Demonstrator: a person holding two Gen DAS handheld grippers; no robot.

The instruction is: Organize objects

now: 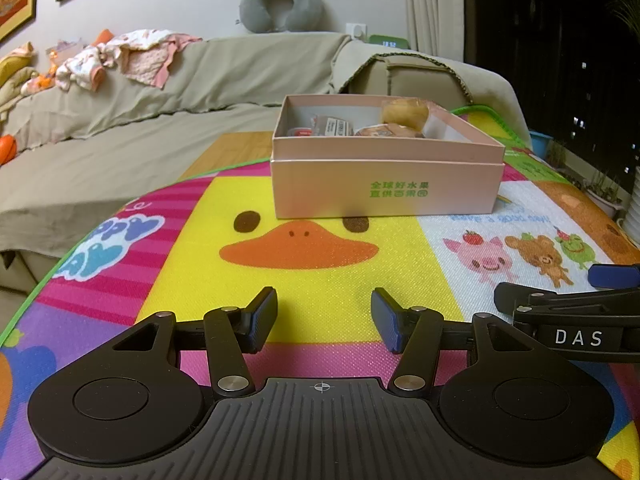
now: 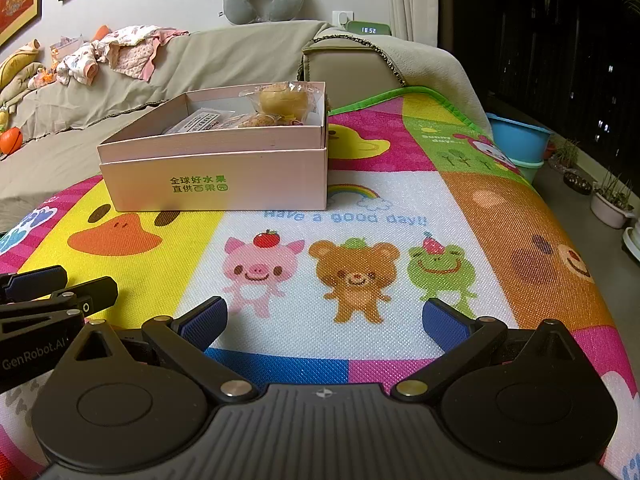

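Both my left tool [image 1: 324, 322] and right tool [image 2: 325, 324] sit spread and empty over the mat [image 2: 400, 208], so I'd reach slowly for the wrapped snacks [image 2: 282, 100] inside the pink box [image 2: 224, 178] ahead, probably gripping gently.

box [image 1: 384, 184] on mat [image 1: 320, 280], buns [image 1: 404, 114] in box, sofa [image 1: 160, 92] behind
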